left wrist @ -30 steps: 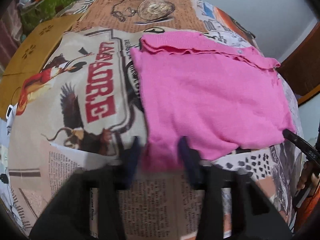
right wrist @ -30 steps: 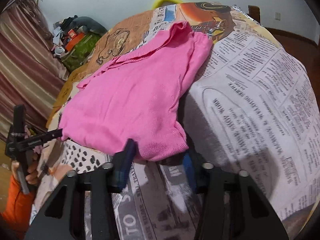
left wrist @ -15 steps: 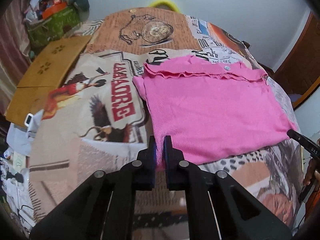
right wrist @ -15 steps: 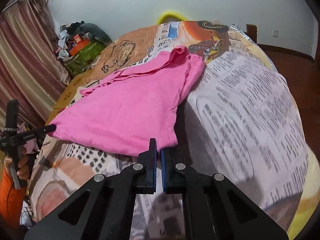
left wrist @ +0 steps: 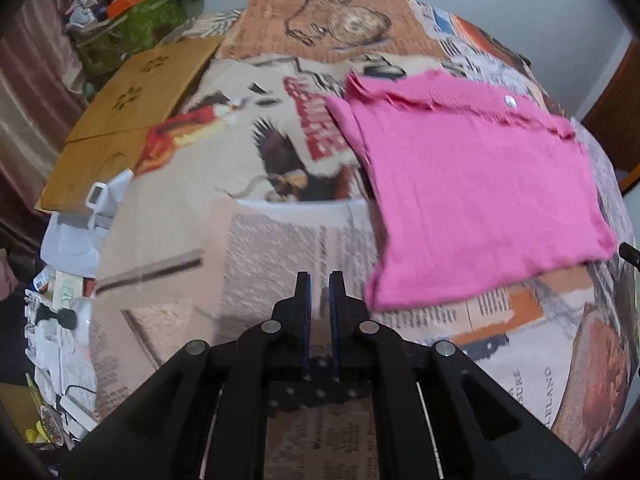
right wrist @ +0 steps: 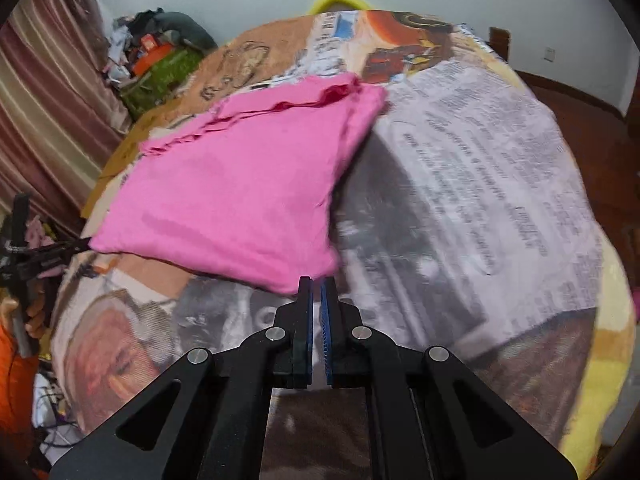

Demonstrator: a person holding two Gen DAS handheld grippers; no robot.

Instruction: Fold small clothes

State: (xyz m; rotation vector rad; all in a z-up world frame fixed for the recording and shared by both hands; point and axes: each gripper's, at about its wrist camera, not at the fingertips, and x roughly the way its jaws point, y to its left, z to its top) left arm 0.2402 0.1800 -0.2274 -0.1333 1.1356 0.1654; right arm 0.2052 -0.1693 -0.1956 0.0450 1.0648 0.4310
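A pink knit garment [left wrist: 472, 196] lies flat on the printed bed cover [left wrist: 280, 240], its frilled edge with a white button at the far side. It also shows in the right wrist view [right wrist: 236, 184]. My left gripper [left wrist: 320, 280] is shut and empty, left of the garment's near left corner and clear of it. My right gripper [right wrist: 316, 284] is shut and empty, its tips right at the garment's near right corner, with no cloth seen between the pads. The left gripper's tip [right wrist: 76, 245] shows at the garment's other near corner in the right wrist view.
A flat brown cardboard sheet [left wrist: 132, 120] lies at the bed's left side. Clutter and a green bag [left wrist: 132, 28] stand in the far left corner. Papers and cables [left wrist: 60, 320] lie on the floor at left. A striped curtain [right wrist: 44, 100] hangs at left.
Both grippers closed on the garment's near corners, then let go and drew back. The left gripper has shifted left, away from its corner. The garment now lies flatter.
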